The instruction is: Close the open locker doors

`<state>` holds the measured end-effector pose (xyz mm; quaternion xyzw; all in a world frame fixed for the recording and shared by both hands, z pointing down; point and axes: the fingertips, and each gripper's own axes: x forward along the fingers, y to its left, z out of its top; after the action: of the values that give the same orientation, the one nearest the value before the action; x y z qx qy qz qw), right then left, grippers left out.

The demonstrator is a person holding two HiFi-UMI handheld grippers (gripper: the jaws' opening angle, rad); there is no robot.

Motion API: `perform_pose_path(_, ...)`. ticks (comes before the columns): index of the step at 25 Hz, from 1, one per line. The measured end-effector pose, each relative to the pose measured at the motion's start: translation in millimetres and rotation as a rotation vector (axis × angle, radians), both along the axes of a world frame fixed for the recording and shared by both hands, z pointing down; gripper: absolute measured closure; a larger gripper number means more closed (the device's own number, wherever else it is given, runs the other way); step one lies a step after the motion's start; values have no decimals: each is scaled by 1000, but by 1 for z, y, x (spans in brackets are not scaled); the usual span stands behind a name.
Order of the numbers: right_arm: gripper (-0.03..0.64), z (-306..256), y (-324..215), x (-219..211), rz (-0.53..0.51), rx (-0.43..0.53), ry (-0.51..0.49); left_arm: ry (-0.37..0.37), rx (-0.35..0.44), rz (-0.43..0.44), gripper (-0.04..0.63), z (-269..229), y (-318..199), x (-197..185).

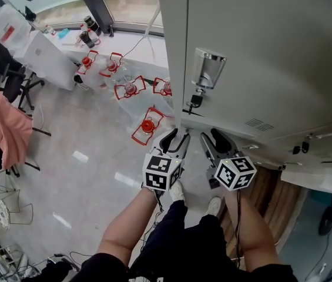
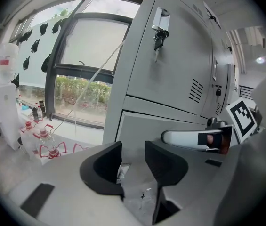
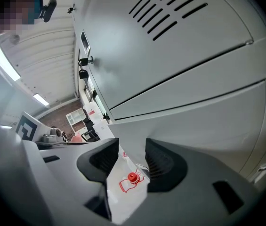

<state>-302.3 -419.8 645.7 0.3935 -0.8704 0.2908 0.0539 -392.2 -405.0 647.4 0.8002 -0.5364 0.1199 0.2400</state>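
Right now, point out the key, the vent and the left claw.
key [image 2: 159, 36]: left gripper view, its dark head.
vent [image 2: 196, 90]: left gripper view, middle slats.
left claw [image 2: 133, 150]: left gripper view, midway between its fingertips.

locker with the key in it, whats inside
Nothing inside shows: the grey door covers it in every view. Only its metal handle and the hanging key are visible.
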Motion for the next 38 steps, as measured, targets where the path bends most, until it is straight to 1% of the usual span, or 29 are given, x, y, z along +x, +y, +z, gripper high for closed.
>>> perform_pose_path(11,436,0,-15,3,41,3,-12,8,5,13,419,0,-1,-3)
perform_pose_path(23,435,0,-15,3,43,8,-12,8,6,22,419,-2,2,-3)
perform_pose_path(27,403,0,-8,5,52,-5,-24,6,13,49,419,-7,8,1)
perform_pose_path(32,396,-8,4,23,96,10,-9,41,13,97,419,-15,16,18)
perform_pose_path(35,391,-16,19,45,129,27,4,38,28,140,419,-14,25,34)
perform_pose_path(38,383,-34,35,71,155,59,15,49,47,186,419,-27,33,58)
